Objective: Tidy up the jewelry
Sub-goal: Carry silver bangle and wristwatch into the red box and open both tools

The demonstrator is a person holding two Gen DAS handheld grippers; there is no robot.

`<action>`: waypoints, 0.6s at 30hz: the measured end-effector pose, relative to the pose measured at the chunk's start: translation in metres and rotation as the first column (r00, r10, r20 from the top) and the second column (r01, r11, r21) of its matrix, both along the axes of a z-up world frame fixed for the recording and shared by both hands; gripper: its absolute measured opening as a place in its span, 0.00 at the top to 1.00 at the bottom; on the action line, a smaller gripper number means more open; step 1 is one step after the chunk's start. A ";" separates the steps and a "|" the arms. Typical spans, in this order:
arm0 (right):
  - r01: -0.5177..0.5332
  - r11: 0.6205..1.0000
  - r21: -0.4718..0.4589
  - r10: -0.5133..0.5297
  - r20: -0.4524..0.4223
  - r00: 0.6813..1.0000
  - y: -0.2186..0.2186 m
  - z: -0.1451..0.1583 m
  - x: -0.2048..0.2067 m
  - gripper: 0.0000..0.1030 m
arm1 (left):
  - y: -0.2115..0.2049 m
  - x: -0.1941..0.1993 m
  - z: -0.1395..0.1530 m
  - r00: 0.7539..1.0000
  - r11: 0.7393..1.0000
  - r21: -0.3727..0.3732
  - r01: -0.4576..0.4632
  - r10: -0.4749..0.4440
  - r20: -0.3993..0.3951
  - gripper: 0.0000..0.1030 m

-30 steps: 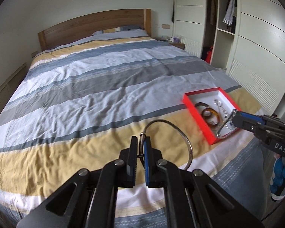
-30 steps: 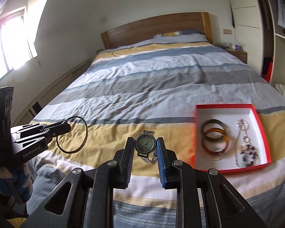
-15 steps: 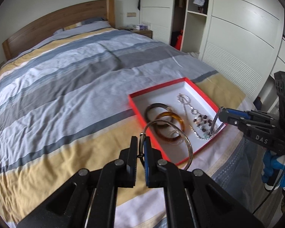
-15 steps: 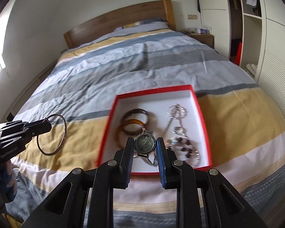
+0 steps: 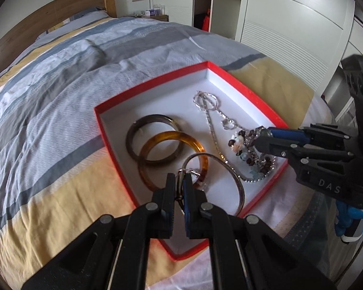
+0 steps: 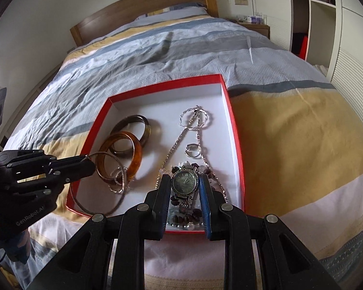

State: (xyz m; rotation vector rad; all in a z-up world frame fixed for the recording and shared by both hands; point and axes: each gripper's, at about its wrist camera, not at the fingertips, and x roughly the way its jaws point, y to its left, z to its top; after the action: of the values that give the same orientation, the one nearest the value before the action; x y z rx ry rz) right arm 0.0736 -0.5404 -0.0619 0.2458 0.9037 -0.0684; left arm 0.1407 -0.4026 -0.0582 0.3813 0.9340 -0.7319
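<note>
A red box (image 5: 230, 75) (image 6: 234, 125) with a white inside lies on the striped bed. It holds a dark bangle (image 5: 133, 133) (image 6: 145, 128), an amber bangle (image 5: 171, 136) (image 6: 135, 154), a silver chain (image 5: 211, 125) (image 6: 193, 118) and a beaded piece (image 5: 244, 145). My left gripper (image 5: 180, 181) (image 6: 89, 163) is shut on a thin silver bangle (image 5: 239, 183) (image 6: 119, 200), which hangs over the box's near left part. My right gripper (image 6: 184, 181) (image 5: 261, 136) is shut on a round-faced wristwatch (image 6: 185, 181), just above the beads at the box's near right.
The bed's quilt (image 5: 60, 96) has grey, blue and yellow stripes, with a wooden headboard (image 6: 142, 7) behind. White wardrobes (image 5: 290, 24) stand on the right, a bedside table (image 6: 256, 26) in the far corner. A blue-gloved hand (image 5: 346, 222) holds the right gripper.
Both grippers have swung from the bare quilt to above the red box and come down toward it, still gripping the silver bangle and the watch. The box now looks much larger.
</note>
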 end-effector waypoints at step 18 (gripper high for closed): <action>-0.065 0.997 -0.043 0.063 -0.048 0.997 0.000 -0.019 0.012 0.77 | 0.001 0.013 -0.027 0.999 1.000 0.027 -0.007 0.008 -0.034 0.94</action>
State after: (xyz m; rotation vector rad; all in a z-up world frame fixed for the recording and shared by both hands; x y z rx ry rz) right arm 0.0856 -0.5401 -0.0812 0.1742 0.9552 -0.0349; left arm 0.1536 -0.4014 -0.0857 0.3899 0.9781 -0.7213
